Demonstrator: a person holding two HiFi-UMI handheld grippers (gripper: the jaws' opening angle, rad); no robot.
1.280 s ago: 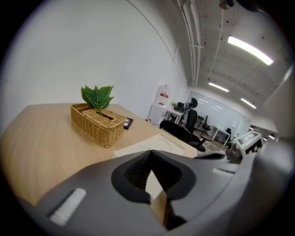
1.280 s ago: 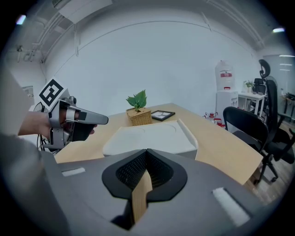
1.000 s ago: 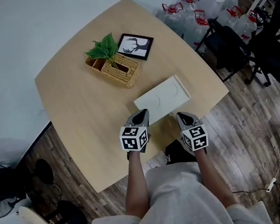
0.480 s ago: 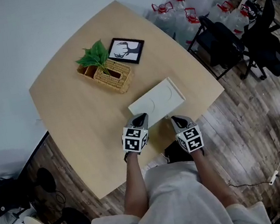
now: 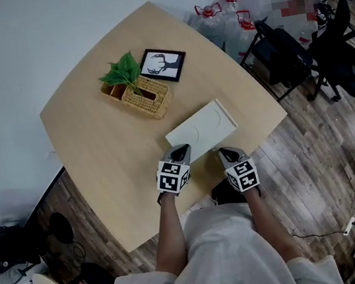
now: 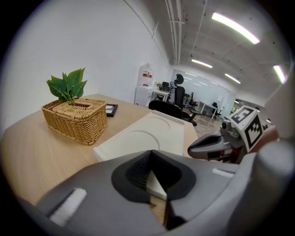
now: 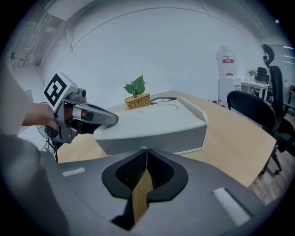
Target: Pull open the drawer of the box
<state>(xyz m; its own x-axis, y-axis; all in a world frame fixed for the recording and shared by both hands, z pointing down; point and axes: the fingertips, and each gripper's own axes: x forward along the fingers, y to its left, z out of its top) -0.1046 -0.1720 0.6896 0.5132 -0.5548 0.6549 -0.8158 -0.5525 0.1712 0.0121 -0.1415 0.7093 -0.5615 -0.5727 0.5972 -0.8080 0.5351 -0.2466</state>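
Wicker basket (image 5: 145, 96) with its leafy plant sits at ten o'clock on the table (image 5: 99, 150), framed picture (image 5: 164, 64) just beyond it. Left gripper (image 5: 180, 149), jaws pressed together on nothing, noses over the white box's (image 5: 202, 126) near left corner. The box lies right of centre. Right gripper (image 5: 224, 152), jaws likewise together and empty, faces its near side from six o'clock.

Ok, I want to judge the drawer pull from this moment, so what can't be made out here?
Any drawer handle: in the right gripper view the body of the right gripper covers the lower front of the box; the head view shows mostly its top.
Whether the left gripper touches the box top: right gripper view, too close to tell.
Head view, top right corner: mosaic patch.
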